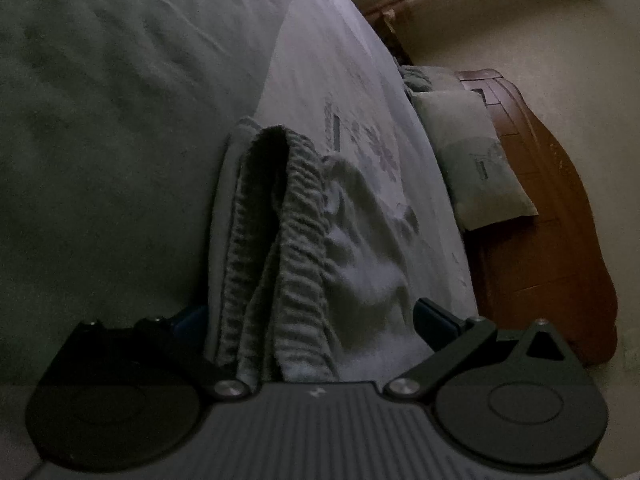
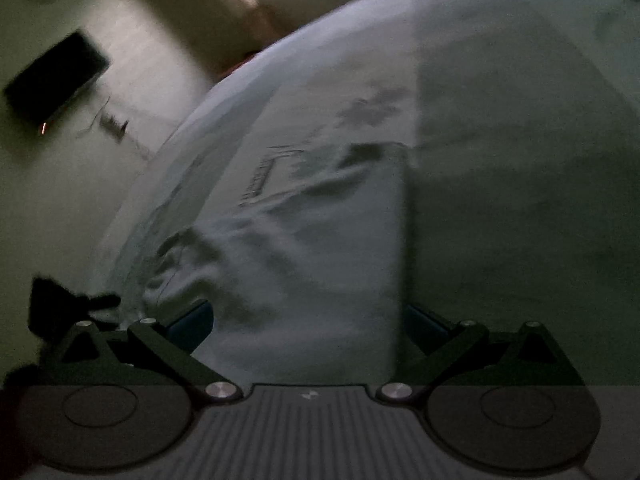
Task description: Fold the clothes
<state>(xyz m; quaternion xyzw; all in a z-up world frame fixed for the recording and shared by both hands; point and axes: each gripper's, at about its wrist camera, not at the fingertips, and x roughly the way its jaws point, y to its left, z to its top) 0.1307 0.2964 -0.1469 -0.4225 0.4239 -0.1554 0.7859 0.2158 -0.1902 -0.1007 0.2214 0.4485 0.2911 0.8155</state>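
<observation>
Grey garment (image 1: 280,240) x1, 2 pillows (image 1: 476,168), bed (image 1: 100,140)

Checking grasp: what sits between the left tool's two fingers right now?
In the left wrist view, bunched garment with its ribbed waistband fills the gap of the left tool; the fingers are spread wide, so whether they pinch it is unclear.

In the left wrist view a garment (image 1: 304,232) is draped between the fingers of the left gripper (image 1: 312,320) at lower centre, over a bed (image 1: 120,120) filling the left and centre. A pillow (image 1: 476,160) is seen at right, against a headboard (image 1: 552,220). In the right wrist view the garment (image 2: 304,248) is spread between the right gripper (image 2: 308,320) fingers; a wall screen (image 2: 56,80) is placed upper left
</observation>
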